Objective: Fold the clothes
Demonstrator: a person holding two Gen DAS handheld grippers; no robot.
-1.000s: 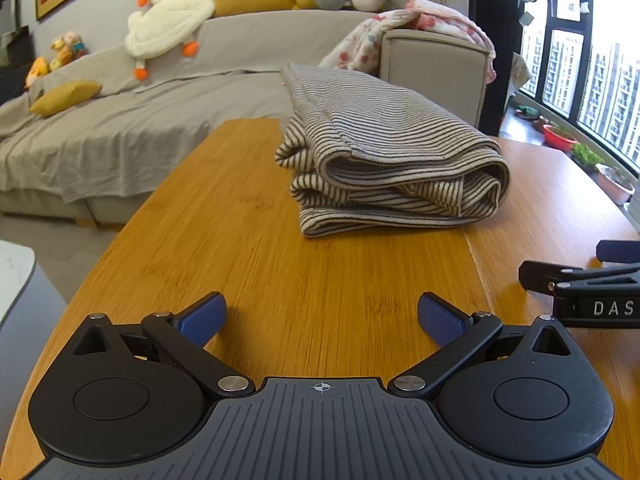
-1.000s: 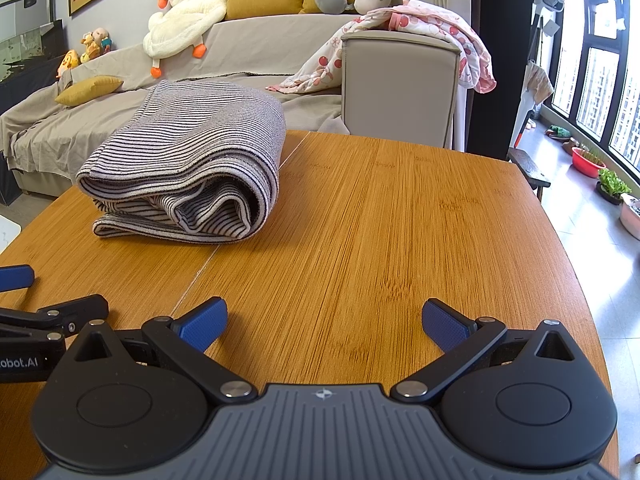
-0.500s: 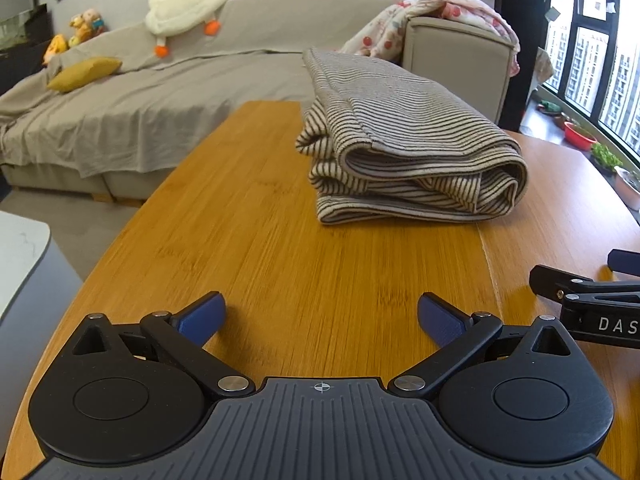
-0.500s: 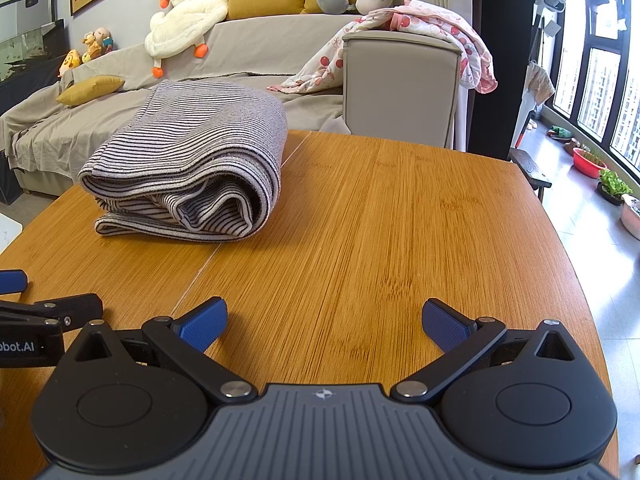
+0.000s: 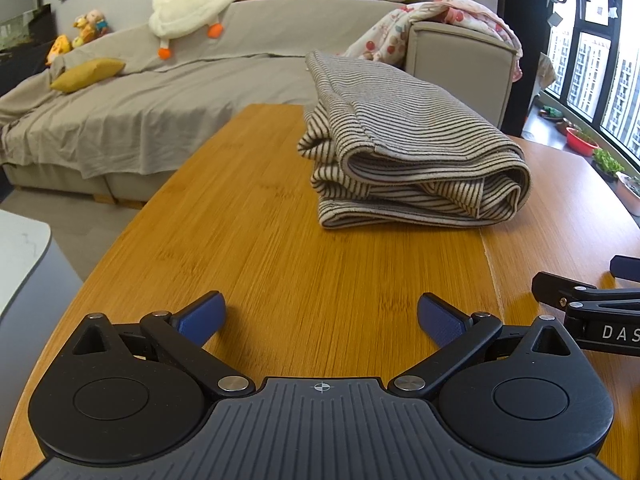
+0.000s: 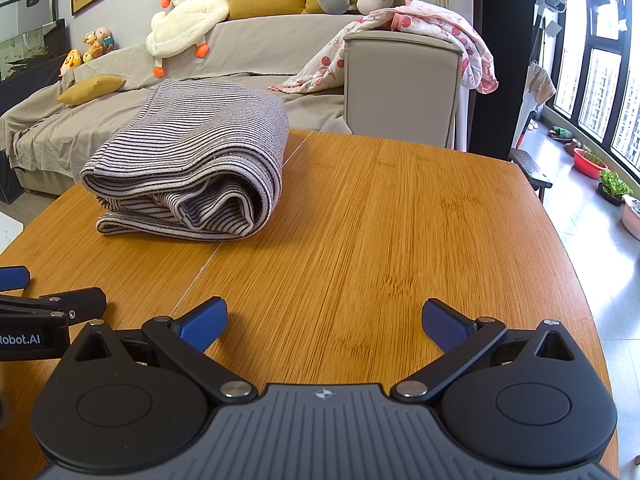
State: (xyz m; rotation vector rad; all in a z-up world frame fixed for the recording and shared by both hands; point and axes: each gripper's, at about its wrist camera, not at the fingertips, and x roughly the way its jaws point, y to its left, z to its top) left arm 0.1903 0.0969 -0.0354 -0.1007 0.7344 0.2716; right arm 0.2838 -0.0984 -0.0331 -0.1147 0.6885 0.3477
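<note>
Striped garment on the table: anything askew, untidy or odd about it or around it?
The striped garment is folded but loose: its near end bulges in uneven rolled layers, not flat. Otherwise the wooden table looks tidy, and both grippers, left and right, are open and empty.

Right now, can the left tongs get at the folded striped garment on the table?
Probably yes: the left tongs are open, and only bare wooden table lies between them and the folded striped garment ahead.
</note>
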